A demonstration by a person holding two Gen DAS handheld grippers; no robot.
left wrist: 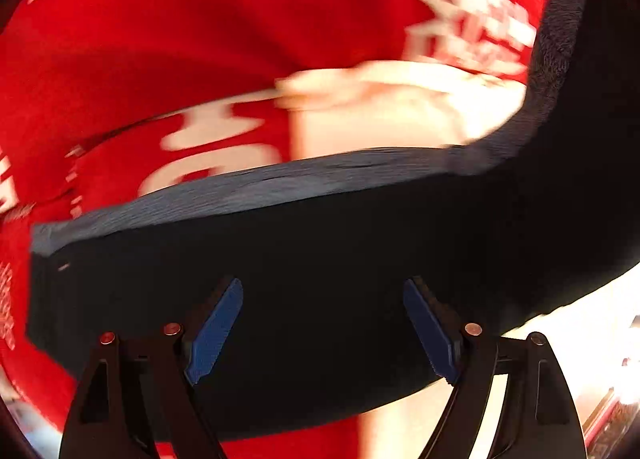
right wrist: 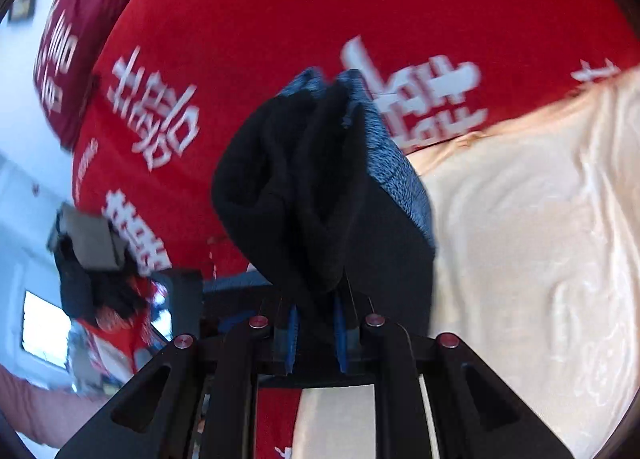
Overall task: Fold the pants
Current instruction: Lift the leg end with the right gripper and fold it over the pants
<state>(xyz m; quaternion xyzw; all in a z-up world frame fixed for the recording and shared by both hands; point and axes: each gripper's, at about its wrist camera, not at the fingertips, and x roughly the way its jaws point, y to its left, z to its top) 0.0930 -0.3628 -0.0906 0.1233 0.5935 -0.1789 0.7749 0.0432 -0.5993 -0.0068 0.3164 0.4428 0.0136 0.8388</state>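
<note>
Dark pants [right wrist: 320, 187] bunched in right gripper [right wrist: 316, 339], fingers clamped; left gripper [left wrist: 322, 331] fingers wide apart, empty. Mid-fold; next, lay flat on red cloth [right wrist: 260, 19].

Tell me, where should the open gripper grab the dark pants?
Probably the pants' lighter folded edge, the band that crosses the left wrist view. The left hand-held gripper is open, with that edge straight ahead of its fingers, so come in forward and close one finger on each side. The right hand-held gripper already pinches a bunched part, which leaves that edge stretched out and free.
</note>
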